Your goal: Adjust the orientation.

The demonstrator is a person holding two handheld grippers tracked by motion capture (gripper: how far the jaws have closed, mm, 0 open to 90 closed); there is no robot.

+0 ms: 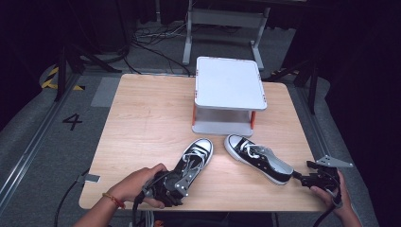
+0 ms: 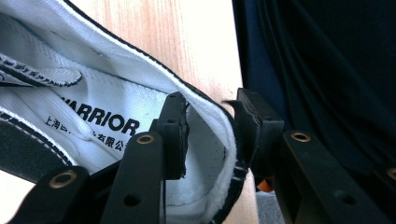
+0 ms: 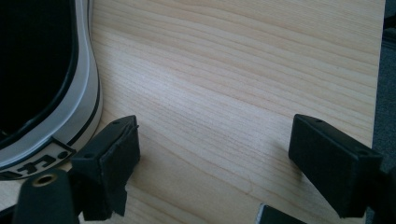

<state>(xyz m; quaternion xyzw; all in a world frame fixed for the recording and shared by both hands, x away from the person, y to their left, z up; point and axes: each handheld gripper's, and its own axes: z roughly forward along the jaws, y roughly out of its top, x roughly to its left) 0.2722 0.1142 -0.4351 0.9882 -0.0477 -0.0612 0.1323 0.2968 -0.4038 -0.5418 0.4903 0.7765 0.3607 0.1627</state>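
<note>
Where the left hand-held gripper (image 2: 210, 135) pinches, sneaker (image 2: 93, 107) heel hidden.

My left hand (image 1: 137, 185) sits at the near edge, wrapped round the left gripper (image 1: 176, 182), forearm coming in low from the bottom. Its jaws stand narrow, one to each side of a thin wall. My right hand (image 1: 335, 195) holds the right gripper (image 1: 307, 177) low, its jaws spread wide with nothing between them.
</note>
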